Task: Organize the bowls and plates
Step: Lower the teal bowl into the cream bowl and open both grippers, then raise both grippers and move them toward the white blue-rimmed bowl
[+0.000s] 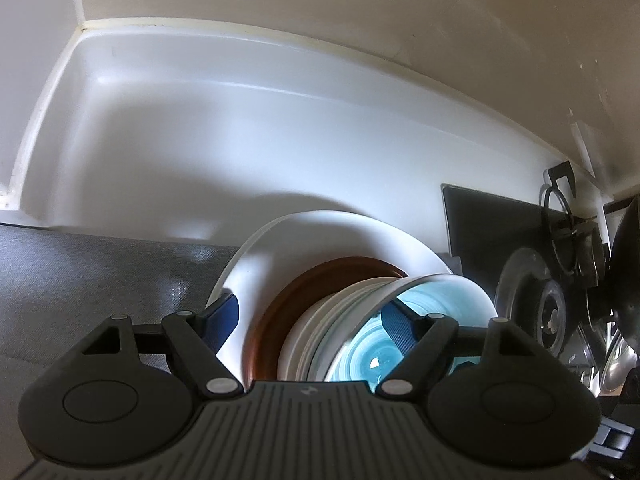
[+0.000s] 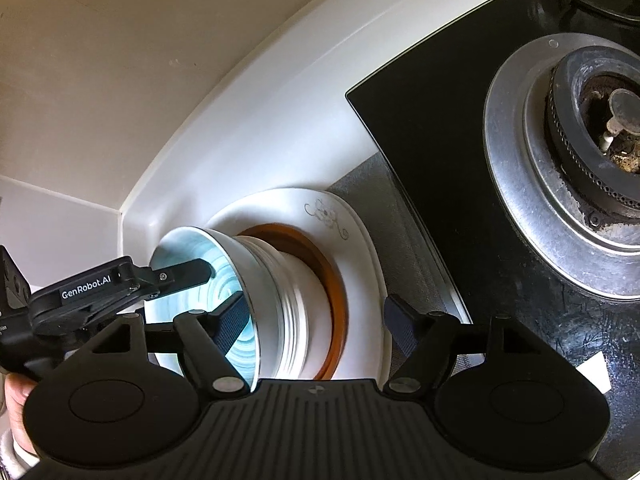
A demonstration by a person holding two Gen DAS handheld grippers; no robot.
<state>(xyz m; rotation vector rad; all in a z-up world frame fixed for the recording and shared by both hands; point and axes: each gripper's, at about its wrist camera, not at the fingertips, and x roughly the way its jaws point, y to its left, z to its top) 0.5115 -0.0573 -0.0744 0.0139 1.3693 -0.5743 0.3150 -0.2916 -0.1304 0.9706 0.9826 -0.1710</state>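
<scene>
Burner (image 2: 592, 152) clear (right view only).

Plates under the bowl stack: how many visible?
2: a large white floral plate at the bottom, a brown-rimmed plate on it. Bowls cover their centres, so more may be hidden.

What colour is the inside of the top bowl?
Light blue with swirled rings on the top bowl; clearest in the right wrist view.

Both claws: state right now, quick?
Left claw: open, straddling the stacked blue-glazed ceramic bowl, gripping nothing.
Right claw: open, straddling the same stack, gripping nothing.
</scene>
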